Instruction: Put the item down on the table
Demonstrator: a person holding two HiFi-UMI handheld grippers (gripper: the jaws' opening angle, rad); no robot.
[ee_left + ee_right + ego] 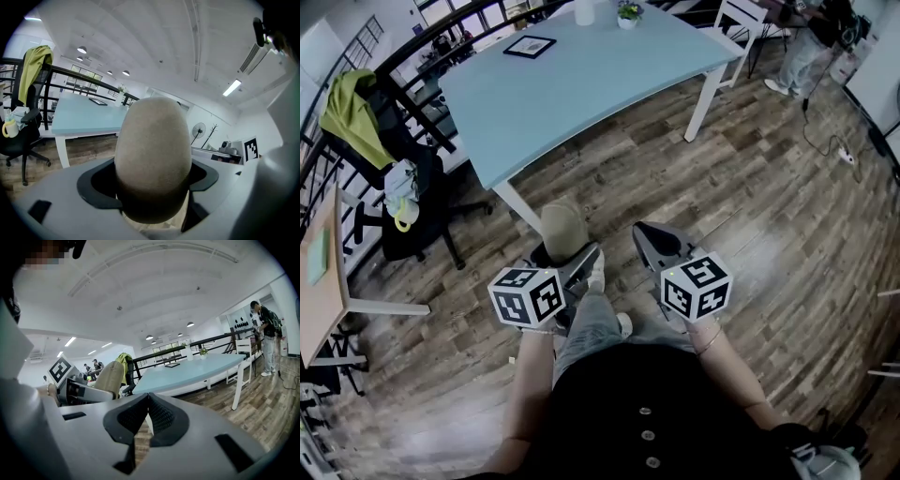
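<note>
The left gripper (574, 262) pinches a beige egg-shaped item (152, 154) between its jaws, up in the air over the wood floor (769, 216) and near the blue table (581, 84), while the right gripper (147, 413) beside it has its jaws pressed together on nothing

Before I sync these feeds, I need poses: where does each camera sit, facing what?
Head view: on the person's head, steeply down; torso, legs, left hand-held gripper, right hand-held gripper show.
Left gripper view: along its jaws, shut on beige egg-shaped item.
Right gripper view: along its shut, empty jaws, toward light blue table.
All three share item and table.
</note>
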